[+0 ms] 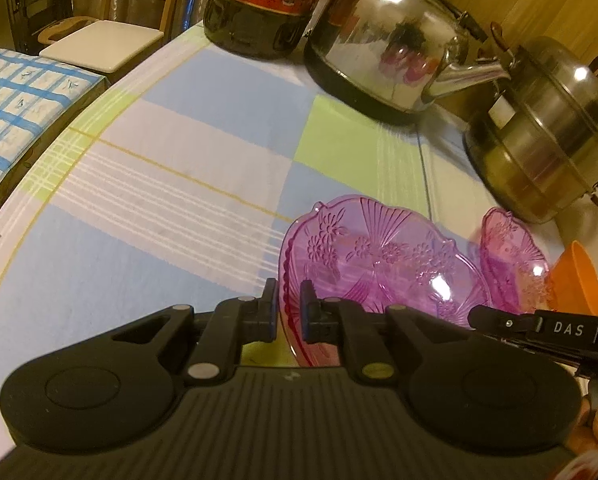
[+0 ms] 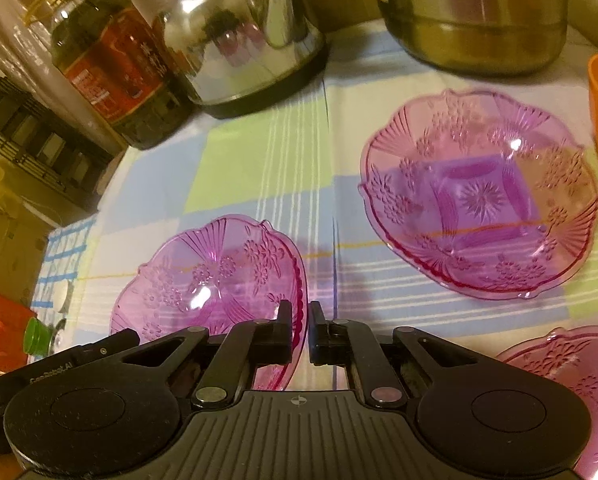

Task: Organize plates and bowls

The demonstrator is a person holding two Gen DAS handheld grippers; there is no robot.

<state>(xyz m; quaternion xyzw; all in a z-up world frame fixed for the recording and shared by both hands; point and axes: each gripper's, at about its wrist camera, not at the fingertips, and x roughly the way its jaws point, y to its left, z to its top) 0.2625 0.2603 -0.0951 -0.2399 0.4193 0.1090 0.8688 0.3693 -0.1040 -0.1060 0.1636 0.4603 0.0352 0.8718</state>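
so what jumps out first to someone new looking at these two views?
The pink glass dish in the foreground, pinched at opposite rim edges by the left gripper and right gripper, both shut on it. A second pink dish lies flat on the checked tablecloth to the right. Behind, a shiny steel kettle stands beside a steel pot.

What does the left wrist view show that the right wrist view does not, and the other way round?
Only the left wrist view shows the white chair and the blue checked cloth beside the table.

Only the right wrist view shows the pink bowl lying flat, a third pink bowl at the lower right, and the green cap.

Both show the tilted pink bowl gripped at opposite rims by the left gripper and the right gripper, the kettle, the oil bottle, the steel pot and the orange bowl.
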